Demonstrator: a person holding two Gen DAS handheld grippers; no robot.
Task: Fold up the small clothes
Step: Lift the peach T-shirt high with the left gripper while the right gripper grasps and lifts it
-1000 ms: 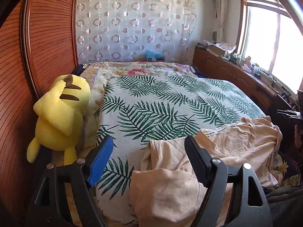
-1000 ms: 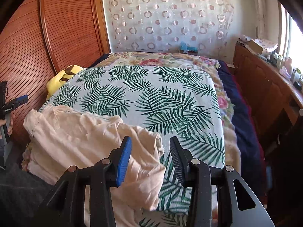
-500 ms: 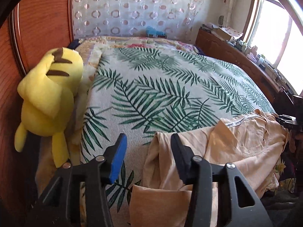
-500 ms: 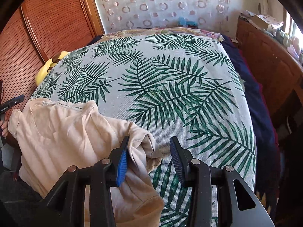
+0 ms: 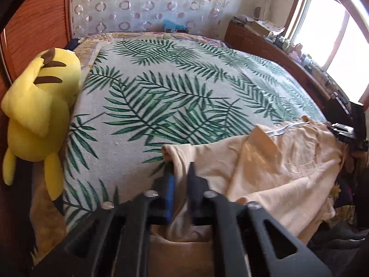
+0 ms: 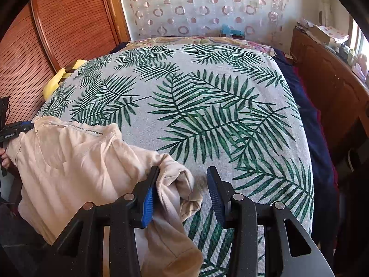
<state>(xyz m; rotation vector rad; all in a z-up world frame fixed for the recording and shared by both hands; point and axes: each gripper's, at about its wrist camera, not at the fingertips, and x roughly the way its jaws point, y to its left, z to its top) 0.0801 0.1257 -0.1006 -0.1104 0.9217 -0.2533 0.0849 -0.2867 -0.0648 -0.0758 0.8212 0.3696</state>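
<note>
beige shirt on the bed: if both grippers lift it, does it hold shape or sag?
Likely floppy: the beige shirt already bunches and wrinkles beside the right hand-held gripper, which is open around a crumpled edge. Probably light: the thin cloth drapes over the bed edge. The left hand-held gripper pinches a fold, so expect sagging between grips.

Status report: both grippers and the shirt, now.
Left gripper shut on beige cotton shirt edge. Right gripper open, shirt bunched between fingers. Shirt unfolded on palm-leaf bedspread. Nothing in the way.
</note>
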